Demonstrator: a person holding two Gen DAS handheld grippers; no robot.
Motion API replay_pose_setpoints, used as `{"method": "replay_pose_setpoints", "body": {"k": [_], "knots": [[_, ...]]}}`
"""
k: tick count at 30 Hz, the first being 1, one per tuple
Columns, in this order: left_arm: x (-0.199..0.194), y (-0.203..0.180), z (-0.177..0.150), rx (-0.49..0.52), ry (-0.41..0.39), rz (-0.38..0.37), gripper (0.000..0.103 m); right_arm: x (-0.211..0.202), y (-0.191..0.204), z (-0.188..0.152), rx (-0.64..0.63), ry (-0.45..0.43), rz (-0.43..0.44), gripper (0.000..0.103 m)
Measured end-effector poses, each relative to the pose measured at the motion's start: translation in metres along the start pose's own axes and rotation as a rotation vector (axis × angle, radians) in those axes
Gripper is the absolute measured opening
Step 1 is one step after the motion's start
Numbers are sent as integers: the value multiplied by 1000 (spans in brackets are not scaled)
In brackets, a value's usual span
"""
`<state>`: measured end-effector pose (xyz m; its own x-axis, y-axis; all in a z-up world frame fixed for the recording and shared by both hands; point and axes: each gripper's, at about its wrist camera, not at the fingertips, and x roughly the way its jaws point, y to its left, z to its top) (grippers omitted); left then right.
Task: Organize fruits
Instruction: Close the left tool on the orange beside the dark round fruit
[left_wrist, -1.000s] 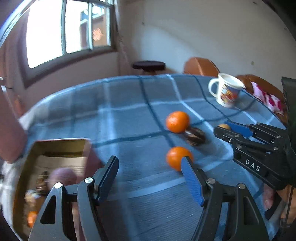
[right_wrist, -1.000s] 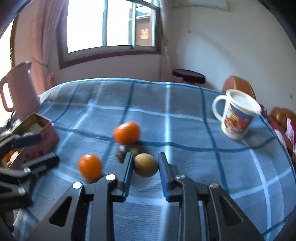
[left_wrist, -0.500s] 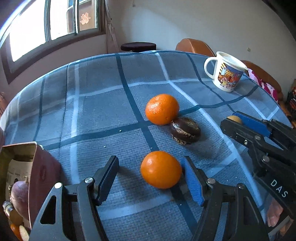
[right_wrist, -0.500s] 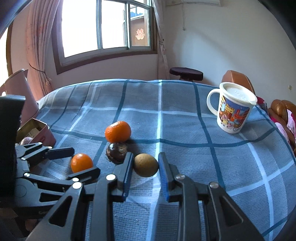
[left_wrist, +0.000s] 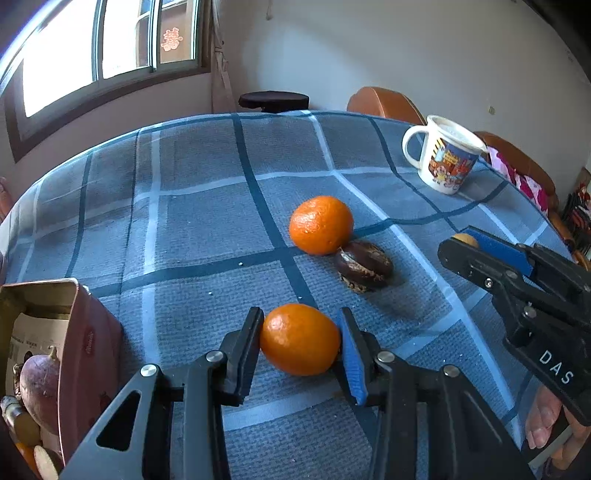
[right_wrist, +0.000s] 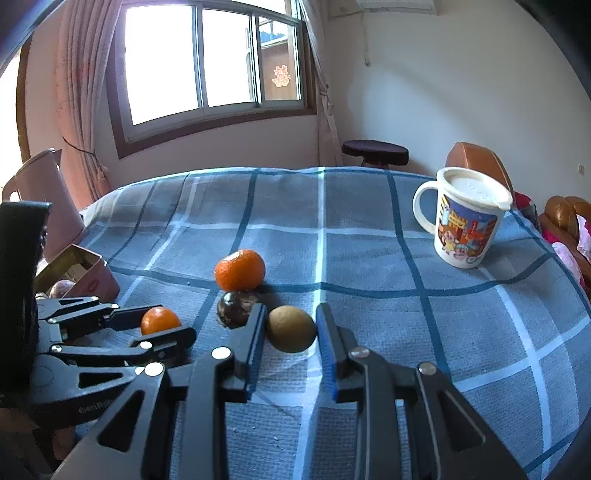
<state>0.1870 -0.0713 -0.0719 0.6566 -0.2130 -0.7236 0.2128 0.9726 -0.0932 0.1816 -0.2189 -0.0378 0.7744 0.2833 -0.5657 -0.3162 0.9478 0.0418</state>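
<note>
On the blue checked tablecloth (left_wrist: 207, 206) my left gripper (left_wrist: 300, 321) has the near orange (left_wrist: 299, 341) between its fingers. Its jaws are closing and both pads touch the fruit, which rests on the cloth. My right gripper (right_wrist: 291, 314) is shut on a brown-green oval fruit (right_wrist: 291, 328), also down on the cloth. A second orange (left_wrist: 320, 225) lies farther back. A dark brown round fruit (left_wrist: 364, 266) touches it. In the right wrist view the left gripper (right_wrist: 173, 321) is at the lower left.
An open pink tin box (left_wrist: 88, 339) with several fruits inside stands at the left. A white cartoon mug (right_wrist: 465, 225) with a lid is at the back right. A pink kettle (right_wrist: 44, 192) stands behind the box. Brown chairs (left_wrist: 384, 103) and a dark stool (right_wrist: 375, 151) ring the table.
My left gripper swung away from the box and came forward and down around the near orange. Its jaws then narrowed onto the fruit. The right gripper has kept its hold on the brown-green fruit.
</note>
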Motion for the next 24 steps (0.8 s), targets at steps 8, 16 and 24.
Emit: {"method": "replay_pose_setpoints", "body": {"k": [8, 16, 24], "knots": [[-10, 1, -1, -7, -49, 23, 42, -9, 7, -1, -35, -46, 14, 30], [-20, -1, -2, 4, -101, 42, 42, -17, 9, -1, -43, -84, 29, 30], [-29, -3, -5, 10, -151, 63, 42, -21, 8, -2, -37, -104, 29, 30]]}}
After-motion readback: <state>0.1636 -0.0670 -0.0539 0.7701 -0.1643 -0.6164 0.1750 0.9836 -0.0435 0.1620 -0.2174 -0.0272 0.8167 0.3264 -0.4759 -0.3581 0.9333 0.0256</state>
